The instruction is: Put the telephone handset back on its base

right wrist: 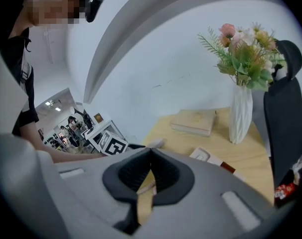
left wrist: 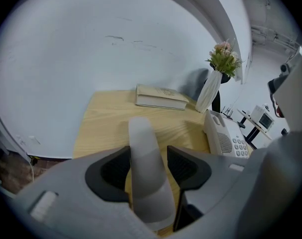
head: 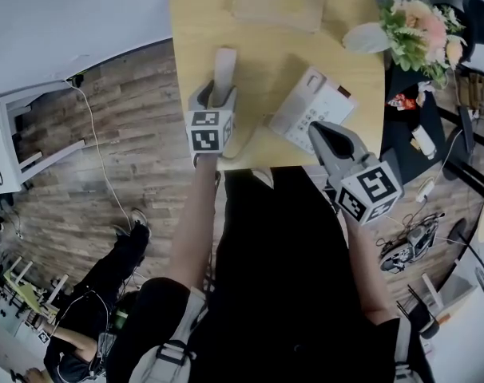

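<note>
The white telephone handset (head: 224,74) lies on the wooden table (head: 194,30), left of the white phone base (head: 314,106). My left gripper (head: 214,96) is down over the handset's near end. In the left gripper view the handset (left wrist: 143,153) runs between the black pads; the left pad is against it, and a thin gap shows at the right pad, so the left gripper (left wrist: 147,154) is open around it. The base (left wrist: 223,136) stands to the right. My right gripper (head: 318,130) hovers over the base's near edge, and its tips meet, shut and empty (right wrist: 150,151).
A pale book (head: 278,2) lies at the table's far side. A white vase (head: 368,38) with flowers (head: 418,22) stands at the far right corner, with a black chair (right wrist: 283,113) beyond it. The handset's cord (head: 246,142) curves along the near edge. A person (head: 98,302) crouches on the floor to the left.
</note>
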The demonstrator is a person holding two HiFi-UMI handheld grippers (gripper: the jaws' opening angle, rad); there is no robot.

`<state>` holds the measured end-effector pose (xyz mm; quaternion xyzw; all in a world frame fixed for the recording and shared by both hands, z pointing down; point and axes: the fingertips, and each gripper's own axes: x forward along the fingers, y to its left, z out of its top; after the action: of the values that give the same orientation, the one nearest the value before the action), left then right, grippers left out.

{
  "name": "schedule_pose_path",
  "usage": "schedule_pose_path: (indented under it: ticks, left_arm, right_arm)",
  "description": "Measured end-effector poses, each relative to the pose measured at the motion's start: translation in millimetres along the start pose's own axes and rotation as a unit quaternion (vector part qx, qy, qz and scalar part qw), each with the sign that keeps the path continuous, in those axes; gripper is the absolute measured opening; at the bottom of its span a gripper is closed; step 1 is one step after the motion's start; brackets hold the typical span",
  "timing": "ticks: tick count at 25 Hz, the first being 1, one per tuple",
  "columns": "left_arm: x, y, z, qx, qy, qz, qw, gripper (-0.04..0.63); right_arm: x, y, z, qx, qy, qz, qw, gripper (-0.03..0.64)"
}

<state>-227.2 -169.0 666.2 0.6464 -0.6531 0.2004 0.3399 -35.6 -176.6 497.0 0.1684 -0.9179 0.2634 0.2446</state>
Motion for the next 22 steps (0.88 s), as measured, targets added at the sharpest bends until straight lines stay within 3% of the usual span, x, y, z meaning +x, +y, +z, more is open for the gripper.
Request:
schedule_pose_path:
  ticks: [22]
  left_arm:
    - [19, 6, -3, 0.003, 0.035, 0.023, 0.9991, 0.221]
  right_arm:
    - [1, 1, 0, 0.019, -0.012, -0.013, 1.0, 0.003]
